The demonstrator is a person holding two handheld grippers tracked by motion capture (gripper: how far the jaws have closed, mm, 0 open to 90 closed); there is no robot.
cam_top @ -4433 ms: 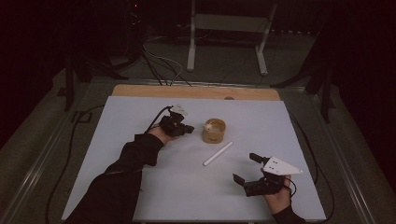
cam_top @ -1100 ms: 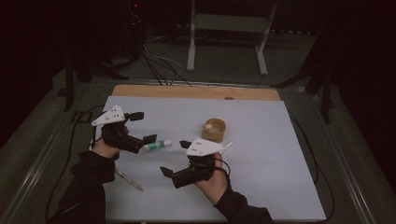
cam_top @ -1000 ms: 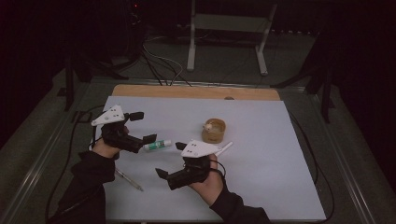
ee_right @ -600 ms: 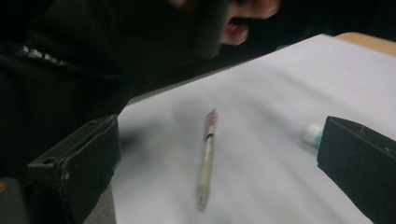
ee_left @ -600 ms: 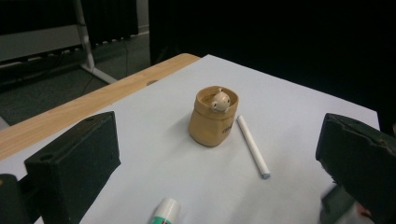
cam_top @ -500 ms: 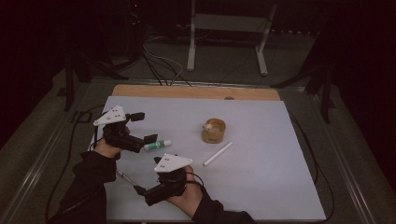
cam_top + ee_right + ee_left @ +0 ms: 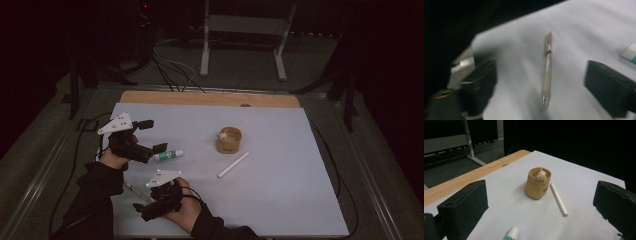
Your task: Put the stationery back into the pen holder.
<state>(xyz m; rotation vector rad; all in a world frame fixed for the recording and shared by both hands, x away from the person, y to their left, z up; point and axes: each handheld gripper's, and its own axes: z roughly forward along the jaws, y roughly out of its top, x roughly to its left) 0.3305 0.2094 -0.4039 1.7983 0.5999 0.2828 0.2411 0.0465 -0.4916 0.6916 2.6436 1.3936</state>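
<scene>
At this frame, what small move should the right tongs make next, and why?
Probably ease the right tongs straight down and close on the pen. In the right gripper view the jaws stand wide open with the pen lying flat on the white table sheet between them, untouched. The left tongs hang open by the green-and-white tube, clear of that path.
</scene>
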